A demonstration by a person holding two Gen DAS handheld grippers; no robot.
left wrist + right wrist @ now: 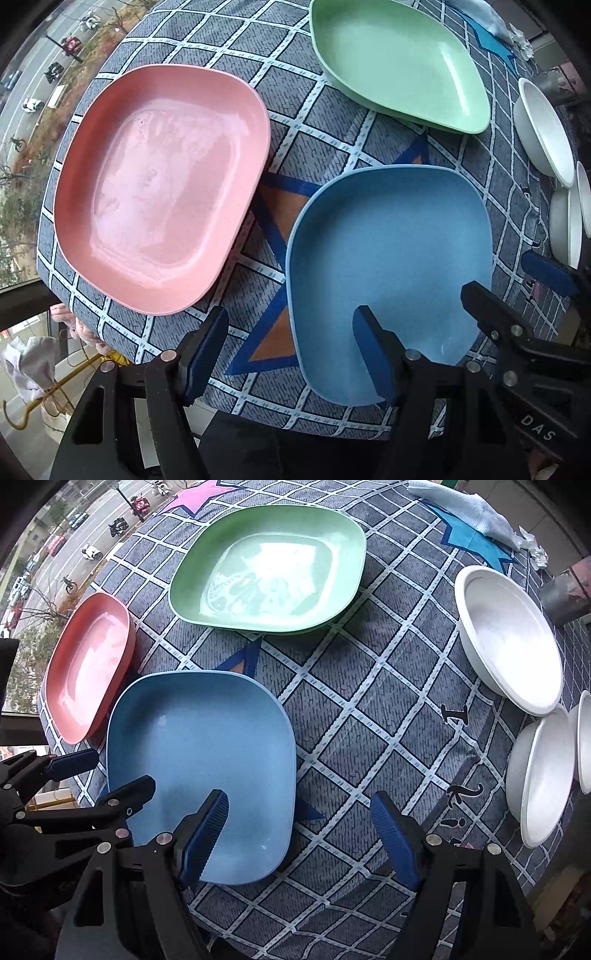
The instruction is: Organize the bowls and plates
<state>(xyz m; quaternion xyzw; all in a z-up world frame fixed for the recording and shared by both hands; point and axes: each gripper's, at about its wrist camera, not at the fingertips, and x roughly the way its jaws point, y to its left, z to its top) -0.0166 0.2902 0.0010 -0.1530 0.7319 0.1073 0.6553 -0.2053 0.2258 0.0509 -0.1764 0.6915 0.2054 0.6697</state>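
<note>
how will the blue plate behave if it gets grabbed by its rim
The blue plate looks like rigid moulded plastic, so probably stiff and light. Its glossy surface may slip between pads. Its wide, flat shape suggests it would slide on the tablecloth rather than tip.

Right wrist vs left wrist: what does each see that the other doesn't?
Right wrist only: the pink star printed at the cloth's far edge, and the whole open top of the far white bowl.

Left wrist only: the yellow hook stand below the table edge, and the full pink plate.

Both: blue plate, green plate, white bowls, light-blue towel, patterned tablecloth, and both grippers open, left gripper and right gripper, each straddling an edge of the blue plate.
</note>
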